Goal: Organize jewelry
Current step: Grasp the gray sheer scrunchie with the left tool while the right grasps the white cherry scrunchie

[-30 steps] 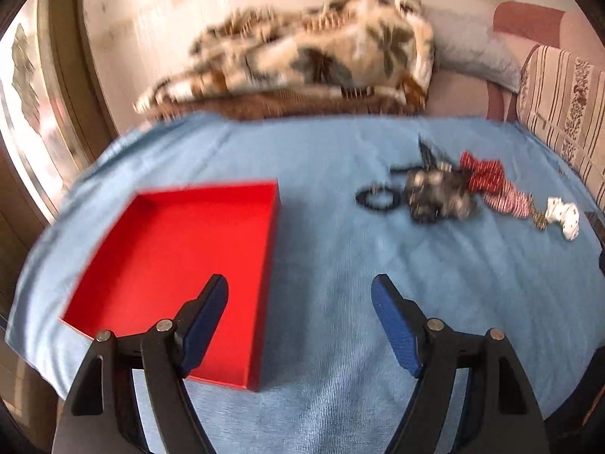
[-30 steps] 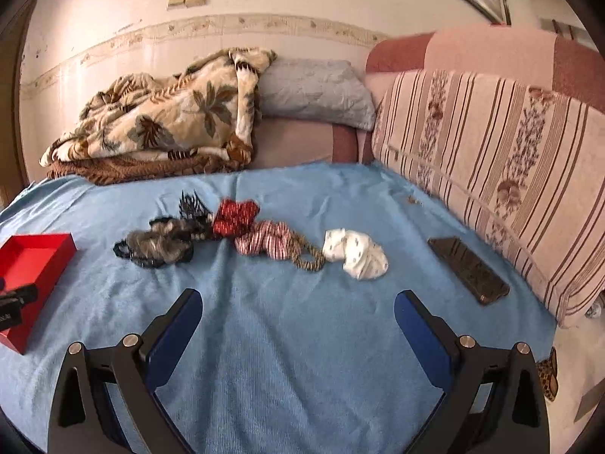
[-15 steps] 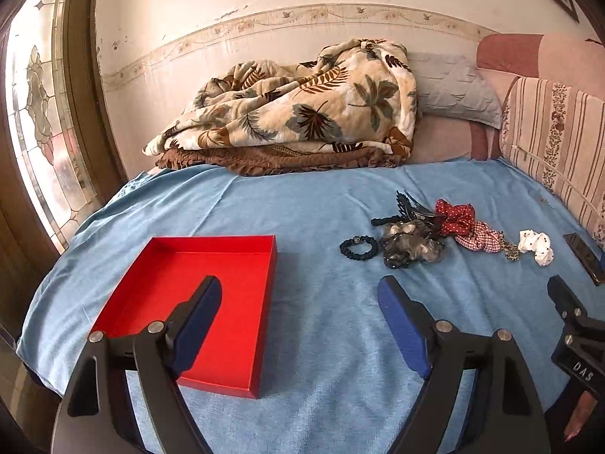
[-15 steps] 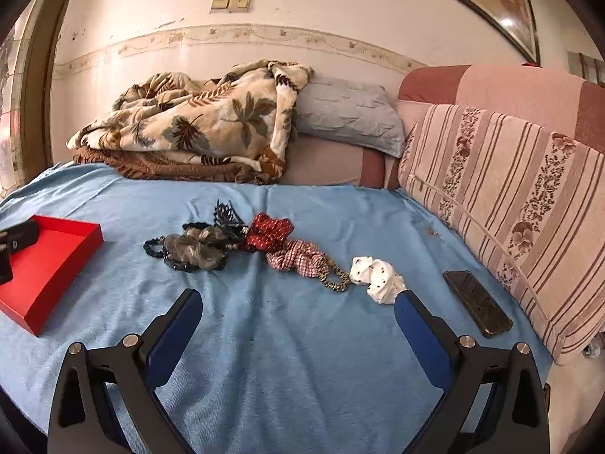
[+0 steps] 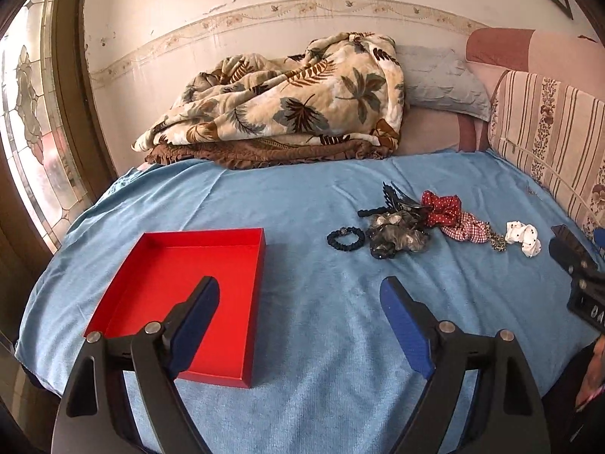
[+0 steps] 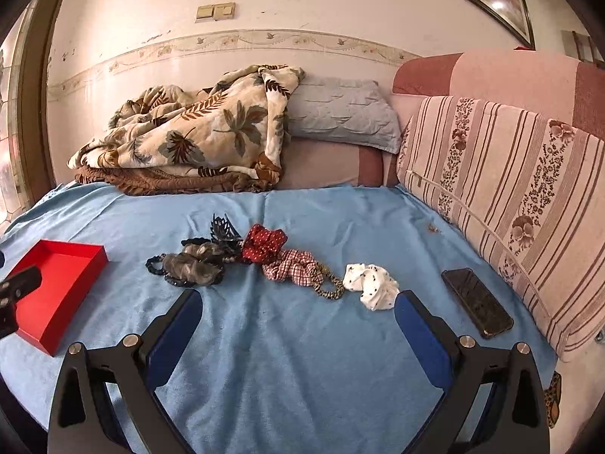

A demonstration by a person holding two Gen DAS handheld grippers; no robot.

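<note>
Left hand-held gripper [image 5: 298, 304] spread wide, nothing held, hovering low over the light blue bed cover [image 5: 321, 340]; its left finger overlaps the shallow red rectangular cardboard tray [image 5: 181, 283] at lower left of the left wrist view. Right hand-held gripper [image 6: 297, 316] also spread wide and empty, bottom centre of the right wrist view.

Change over the last second: both cameras have tilted up and pulled back, so more wall shows and the motion blur in the left view is gone. Nothing on the bed has shifted. Judgement: this was settling into a start pose, no item moved yet, task at its beginning.

Task items lie in a row across mid-frame, well apart from both grippers: black beaded bracelet [image 5: 346, 240] nearest the tray, then grey fuzzy scrunchie [image 5: 397, 234], black plastic claw clip [image 5: 395, 196] behind it, red white-dotted fabric scrunchie [image 5: 440, 208], red-white checked scrunchie [image 5: 467, 229], thin leopard-print hair tie [image 5: 497, 242], white black-dotted fabric scrunchie [image 6: 372, 285] just above the right gripper's right fingertip. Several touch or overlap, so picking one singly may drag a neighbour.

Tray interior empty. Dark smartphone [image 6: 476, 300] lies at right near the striped floral cushion [image 6: 522, 189]; leaf-print blanket [image 6: 196, 132] heaped at upper centre.
</note>
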